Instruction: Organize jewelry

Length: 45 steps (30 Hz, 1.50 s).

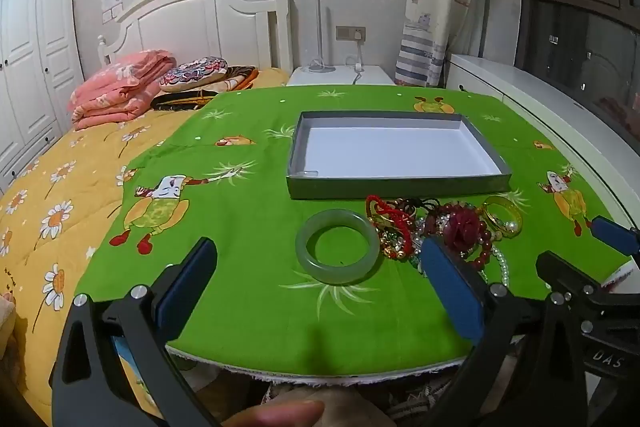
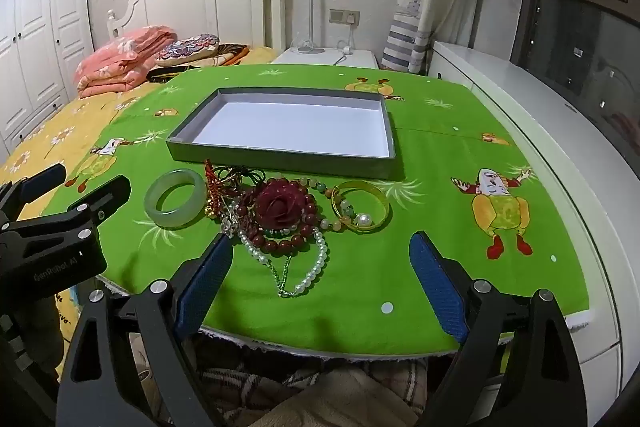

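A pale green jade bangle (image 1: 337, 246) (image 2: 176, 197) lies on the green cloth, left of a tangled heap of jewelry (image 1: 436, 227) (image 2: 276, 219): a dark red rose with red beads (image 2: 280, 205), a white pearl strand (image 2: 316, 267), a gold bangle (image 2: 362, 205) (image 1: 502, 213). Behind them sits a shallow grey box (image 1: 396, 187) (image 2: 280, 163) with a white inside and nothing in it. My left gripper (image 1: 318, 255) is open, short of the jade bangle. My right gripper (image 2: 320, 247) is open near the pearl strand, gripping nothing.
The green cartoon cloth (image 1: 256, 299) covers a small table whose near edge lies just below the fingers. A bed with a yellow flowered quilt (image 1: 60, 195) is to the left, a white cabinet top (image 2: 520, 107) to the right. A thumb (image 1: 280, 415) shows at the bottom.
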Each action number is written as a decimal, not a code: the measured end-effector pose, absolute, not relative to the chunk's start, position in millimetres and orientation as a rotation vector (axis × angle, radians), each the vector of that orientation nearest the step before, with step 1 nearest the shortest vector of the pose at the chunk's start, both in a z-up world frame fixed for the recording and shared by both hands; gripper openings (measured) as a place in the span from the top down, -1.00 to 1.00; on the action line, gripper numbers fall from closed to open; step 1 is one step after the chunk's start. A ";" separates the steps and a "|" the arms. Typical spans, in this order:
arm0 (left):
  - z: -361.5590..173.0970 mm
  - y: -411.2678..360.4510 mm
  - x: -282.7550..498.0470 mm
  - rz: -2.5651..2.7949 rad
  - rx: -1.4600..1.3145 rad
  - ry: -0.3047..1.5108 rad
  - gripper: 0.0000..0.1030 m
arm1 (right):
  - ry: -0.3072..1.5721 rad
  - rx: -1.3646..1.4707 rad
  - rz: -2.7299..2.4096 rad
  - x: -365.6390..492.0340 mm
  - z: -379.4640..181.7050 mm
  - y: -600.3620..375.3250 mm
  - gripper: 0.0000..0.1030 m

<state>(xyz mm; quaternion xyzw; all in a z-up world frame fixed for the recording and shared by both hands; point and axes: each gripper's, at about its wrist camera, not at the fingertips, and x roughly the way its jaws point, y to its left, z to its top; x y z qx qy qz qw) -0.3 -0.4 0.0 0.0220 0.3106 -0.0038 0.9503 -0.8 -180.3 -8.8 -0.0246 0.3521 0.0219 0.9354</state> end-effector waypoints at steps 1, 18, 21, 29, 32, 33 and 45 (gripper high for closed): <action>0.0 -0.4 -0.4 -0.006 0.044 0.632 -0.92 | 0.719 -0.050 0.044 -0.7 -8.8 -180.4 -0.64; 0.0 -2.3 -1.5 -0.012 0.046 0.636 -0.92 | 0.723 -0.045 0.046 -1.2 -10.4 -179.1 -0.64; -0.9 -1.2 -0.1 -0.013 0.045 0.637 -0.92 | 0.724 -0.044 0.045 -0.8 -10.6 -179.2 -0.64; 0.2 -0.9 -0.8 -0.013 0.048 0.634 -0.92 | 0.725 -0.044 0.046 -0.9 -10.8 -178.9 -0.64; 1.1 -0.1 0.5 -0.014 0.048 0.636 -0.92 | 0.726 -0.044 0.047 -0.6 -10.7 -179.0 -0.64; 1.2 -0.1 0.2 -0.015 0.049 0.636 -0.92 | 0.726 -0.044 0.047 -0.5 -10.7 -179.0 -0.64; 0.6 -0.5 -1.0 -0.012 0.047 0.635 -0.92 | 0.729 -0.043 0.047 0.0 -10.8 -179.0 -0.64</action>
